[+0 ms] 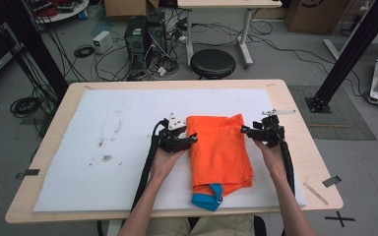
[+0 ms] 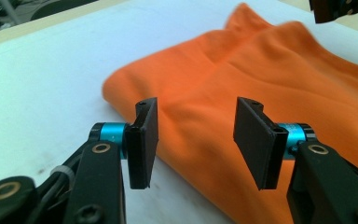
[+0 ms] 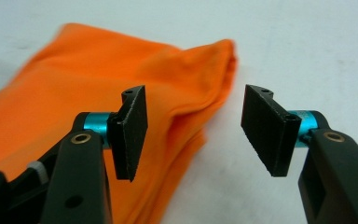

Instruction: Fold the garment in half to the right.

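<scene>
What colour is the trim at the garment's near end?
Blue, on the trim of the orange garment; the high view shows it best.

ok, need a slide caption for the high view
Both open tongs, left and right, flank a folded orange garment on the white mat.

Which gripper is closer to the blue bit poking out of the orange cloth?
Left. The left gripper sits at the orange cloth's left edge, slightly nearer the blue bit; the right gripper sits higher, at its right edge.
</scene>
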